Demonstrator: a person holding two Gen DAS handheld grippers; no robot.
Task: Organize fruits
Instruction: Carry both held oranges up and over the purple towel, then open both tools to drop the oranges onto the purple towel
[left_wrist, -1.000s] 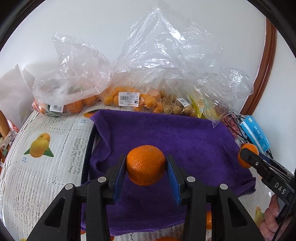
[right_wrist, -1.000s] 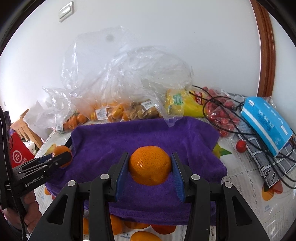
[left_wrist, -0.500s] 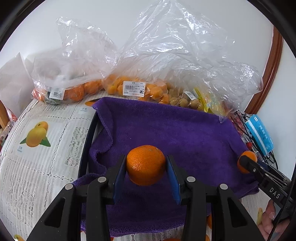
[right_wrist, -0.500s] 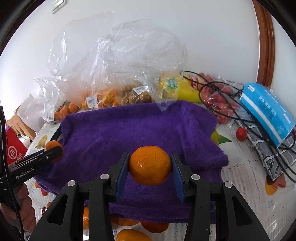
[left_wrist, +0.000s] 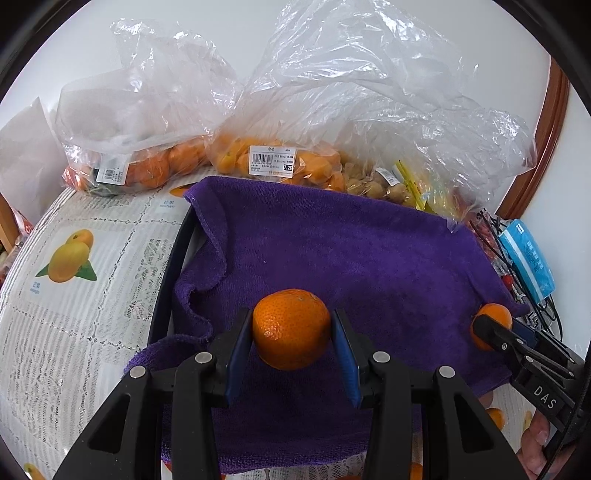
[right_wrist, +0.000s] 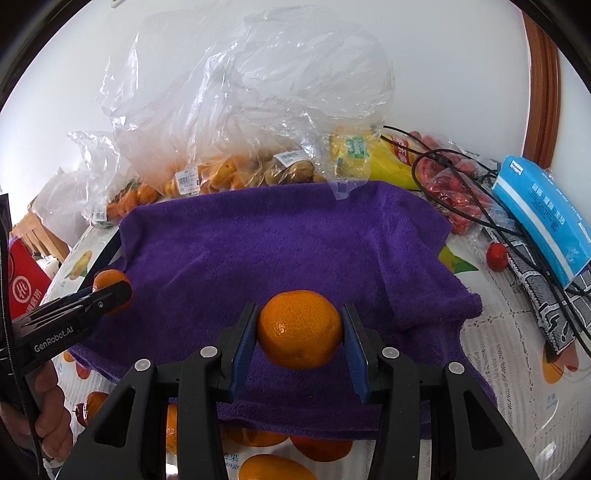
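Covering table (left_wrist: 92, 317): fruit-print cloth, purple towel (right_wrist: 295, 243) over it, white wall (right_wrist: 424, 55) behind (bagged fruit along it). Left gripper (left_wrist: 291, 332), right gripper (right_wrist: 300, 332) each clamping one mandarin (left_wrist: 291, 328) above towel.

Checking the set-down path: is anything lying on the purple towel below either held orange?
Nothing visible. The left claw grips one orange, the right claw grips the other orange, and the purple towel beneath and ahead of them lies bare; the fruit bags sit beyond its far edge.
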